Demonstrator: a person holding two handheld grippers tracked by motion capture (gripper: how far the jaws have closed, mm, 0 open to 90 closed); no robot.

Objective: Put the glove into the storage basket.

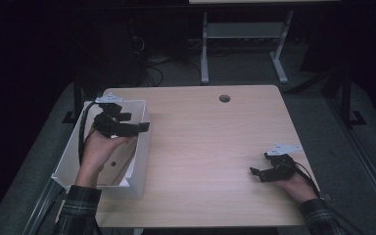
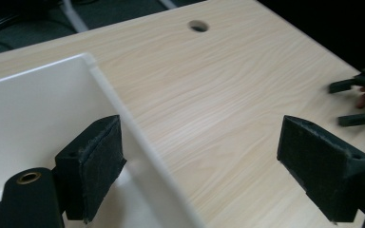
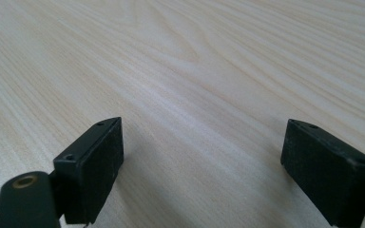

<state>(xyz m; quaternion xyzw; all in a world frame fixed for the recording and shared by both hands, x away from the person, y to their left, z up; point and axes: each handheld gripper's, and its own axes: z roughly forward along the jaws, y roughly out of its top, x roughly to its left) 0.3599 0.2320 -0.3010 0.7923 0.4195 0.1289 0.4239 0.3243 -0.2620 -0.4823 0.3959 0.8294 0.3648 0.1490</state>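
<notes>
Pale wooden table [image 1: 210,147]: left gripper [image 1: 136,122], jaws apart and empty, straddles the white bin [image 1: 73,152] at its left edge; lift clear of the wall. Right gripper [image 1: 255,172] rests spread

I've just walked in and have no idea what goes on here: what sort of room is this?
Probably a lab or workshop set up for recording handwork. A bare wooden table holds a white bin, a person's hands carry cabled grippers, the left gripper and right gripper, and cables lie on the floor.

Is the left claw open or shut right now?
Open. The left claw has its jaws spread wide, straddling the bin wall, with nothing gripped between them.
</notes>
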